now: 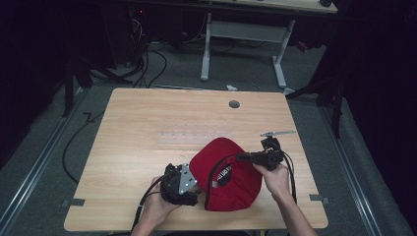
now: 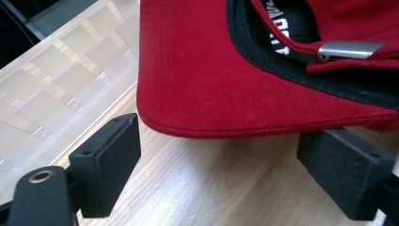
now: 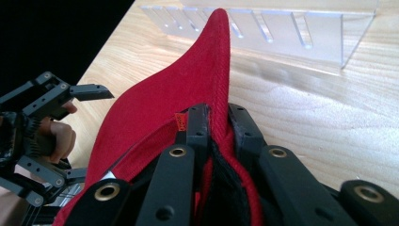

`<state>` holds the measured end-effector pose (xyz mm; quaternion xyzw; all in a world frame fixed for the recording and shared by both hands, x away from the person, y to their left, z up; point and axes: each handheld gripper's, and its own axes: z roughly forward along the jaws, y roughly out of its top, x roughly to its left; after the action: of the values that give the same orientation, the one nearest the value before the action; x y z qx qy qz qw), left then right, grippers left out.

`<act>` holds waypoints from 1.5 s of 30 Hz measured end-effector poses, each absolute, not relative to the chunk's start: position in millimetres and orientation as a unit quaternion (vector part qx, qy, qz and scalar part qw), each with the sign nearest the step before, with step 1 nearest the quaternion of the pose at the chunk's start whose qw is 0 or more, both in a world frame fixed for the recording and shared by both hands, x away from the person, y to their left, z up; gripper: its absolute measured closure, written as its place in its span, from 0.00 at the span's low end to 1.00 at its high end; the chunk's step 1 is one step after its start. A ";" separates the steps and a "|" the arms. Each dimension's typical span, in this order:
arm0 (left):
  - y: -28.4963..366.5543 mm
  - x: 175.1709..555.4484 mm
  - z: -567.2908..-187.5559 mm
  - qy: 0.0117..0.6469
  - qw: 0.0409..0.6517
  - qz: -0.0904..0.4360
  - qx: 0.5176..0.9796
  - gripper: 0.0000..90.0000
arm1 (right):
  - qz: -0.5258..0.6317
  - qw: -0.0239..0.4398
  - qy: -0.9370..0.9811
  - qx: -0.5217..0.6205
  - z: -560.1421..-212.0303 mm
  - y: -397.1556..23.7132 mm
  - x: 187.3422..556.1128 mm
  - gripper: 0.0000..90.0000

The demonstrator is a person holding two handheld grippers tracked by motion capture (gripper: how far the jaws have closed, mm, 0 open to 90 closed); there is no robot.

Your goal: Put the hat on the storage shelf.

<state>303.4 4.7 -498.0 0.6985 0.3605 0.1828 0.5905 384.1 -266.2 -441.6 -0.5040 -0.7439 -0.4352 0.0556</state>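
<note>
We are working with a red cap (image 1: 231,174), which is lying at the near middle of the wooden table (image 1: 147,137), upturned so that its black inner band and red back strap are facing up. A silver metal buckle (image 2: 349,50) is sitting on that strap in the left gripper view. White lettering is printed on the black lining just beside the strap, but we cannot read it. A small orange tag is showing at the cap's seam in the right gripper view, too small to read.

Our right gripper (image 1: 242,158) is reaching in from the right, pointing left and level, and its jaws are pinching tight on the cap's rear edge; the right gripper view shows the red cloth and black band squeezed between them. Our right hand (image 1: 275,178) is wrapping the handle from the near side.

Our left gripper (image 1: 195,189) is sitting just left of the cap, held in our left hand (image 1: 157,206) near the table's front edge. Its jaws are standing wide apart, with the cap's red brim hanging just ahead of them and neither pad touching it.

A clear plastic slotted rack (image 3: 277,26) is lying on the table beyond the cap.
</note>
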 end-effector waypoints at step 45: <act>3.1 292.5 -486.1 0.304 0.591 0.134 0.735 0.89 | -0.435 0.122 -0.753 -0.478 -448.5 -247.9 386.4 0.85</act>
<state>292.5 3.1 -486.1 0.7353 0.3043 0.1337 0.5907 386.4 -247.9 -448.5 -0.4781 -0.7532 -0.4350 0.1223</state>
